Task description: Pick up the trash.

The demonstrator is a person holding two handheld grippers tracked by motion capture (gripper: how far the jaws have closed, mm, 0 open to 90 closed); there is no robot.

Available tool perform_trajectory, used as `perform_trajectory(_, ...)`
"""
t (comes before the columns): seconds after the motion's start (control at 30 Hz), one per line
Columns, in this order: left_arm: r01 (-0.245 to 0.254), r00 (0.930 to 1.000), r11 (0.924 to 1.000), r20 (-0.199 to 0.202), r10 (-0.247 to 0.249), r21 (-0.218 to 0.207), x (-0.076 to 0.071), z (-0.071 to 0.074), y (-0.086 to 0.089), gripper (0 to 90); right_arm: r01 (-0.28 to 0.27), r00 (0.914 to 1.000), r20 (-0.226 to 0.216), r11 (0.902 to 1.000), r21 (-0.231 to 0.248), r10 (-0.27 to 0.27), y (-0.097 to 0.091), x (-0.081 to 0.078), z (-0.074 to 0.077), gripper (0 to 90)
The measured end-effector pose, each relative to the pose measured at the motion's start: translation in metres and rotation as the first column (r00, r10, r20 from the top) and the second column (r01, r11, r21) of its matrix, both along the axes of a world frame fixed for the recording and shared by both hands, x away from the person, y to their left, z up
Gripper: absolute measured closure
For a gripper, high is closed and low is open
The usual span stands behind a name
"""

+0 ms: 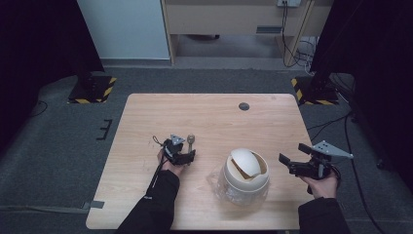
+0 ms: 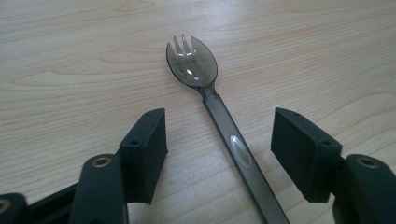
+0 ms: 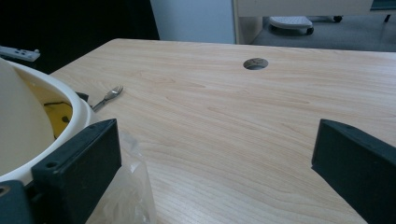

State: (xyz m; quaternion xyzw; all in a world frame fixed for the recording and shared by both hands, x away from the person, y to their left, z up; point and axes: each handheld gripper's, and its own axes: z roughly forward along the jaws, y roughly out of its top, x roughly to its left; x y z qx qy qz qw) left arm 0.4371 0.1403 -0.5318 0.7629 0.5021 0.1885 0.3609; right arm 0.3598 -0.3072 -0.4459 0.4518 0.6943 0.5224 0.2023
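- Spork [image 2: 192,63] lies flat on the table [image 1: 214,117], tines pointing to 12 o'clock in the left gripper view, so the handle is the easy bit to grab.
- Left gripper [image 2: 219,140] straddles that handle, pads apart on both sides and not touching it, looks lined up for a pinch.
- Right gripper [image 1: 292,155] sits wide open at 3 o'clock of the bin [image 1: 243,178], holding nothing, probably just waiting there out of the way.
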Motion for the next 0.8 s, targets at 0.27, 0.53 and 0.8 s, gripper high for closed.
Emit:
perform_trajectory(0.27, -0.011, 0.9994, 0.9975, 0.034, 0.009, 0.07, -0.001, 0.0, -0.006, 65.2, 0.001, 1.0, 0.008, 0.9999, 0.016, -0.001, -0.003, 0.0, 0.0, 9.2)
perform_trajectory(0.53, -0.007, 0.9999, 0.9991, 0.007, 0.007, 0.042, -0.001, 0.001, 0.0, 78.8, 0.001, 1.0, 0.005, 0.9998, 0.019, -0.002, -0.004, 0.0, 0.0, 11.9)
perform_trajectory(0.8, 0.031, 0.9978, 0.9994, 0.058, -0.032, 0.015, -0.019, 0.028, 0.018, 78.7, 0.004, 0.9999, 0.017, 0.9995, 0.031, -0.004, -0.004, 0.001, 0.003, 13.7)
